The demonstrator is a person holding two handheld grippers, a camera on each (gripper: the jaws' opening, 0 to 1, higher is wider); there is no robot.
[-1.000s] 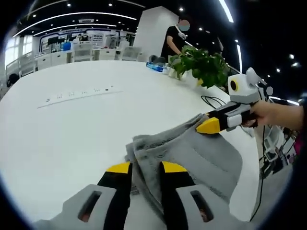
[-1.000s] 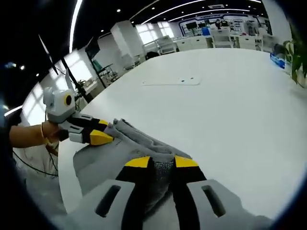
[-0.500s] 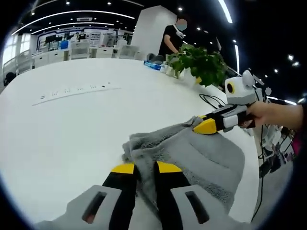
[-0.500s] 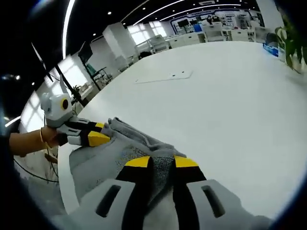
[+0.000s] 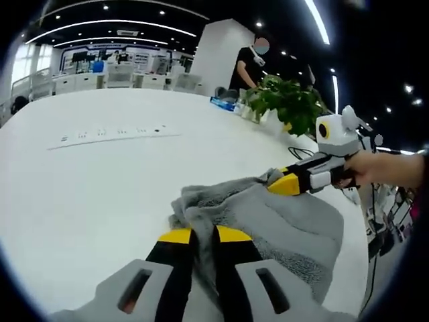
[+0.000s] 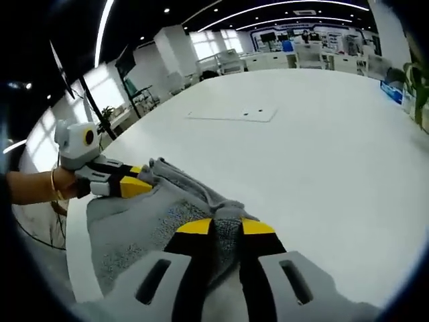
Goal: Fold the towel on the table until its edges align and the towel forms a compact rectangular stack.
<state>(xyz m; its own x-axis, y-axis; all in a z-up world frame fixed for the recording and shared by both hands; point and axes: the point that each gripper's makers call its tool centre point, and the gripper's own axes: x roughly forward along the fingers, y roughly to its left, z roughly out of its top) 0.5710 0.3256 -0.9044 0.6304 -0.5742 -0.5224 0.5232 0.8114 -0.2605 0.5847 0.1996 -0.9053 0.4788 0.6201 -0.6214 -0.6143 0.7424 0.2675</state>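
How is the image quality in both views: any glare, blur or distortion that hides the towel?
Left gripper view: sharp, evenly lit; fisheye bends the table edge; towel texture clear. Right gripper view: towel also crisp, bright windows wash out the upper left, ceiling strips streak, no glare on the cloth.

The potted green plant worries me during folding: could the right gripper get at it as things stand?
Probably not: the right gripper is shut on the grey terry towel, and the potted green plant stands well beyond it.
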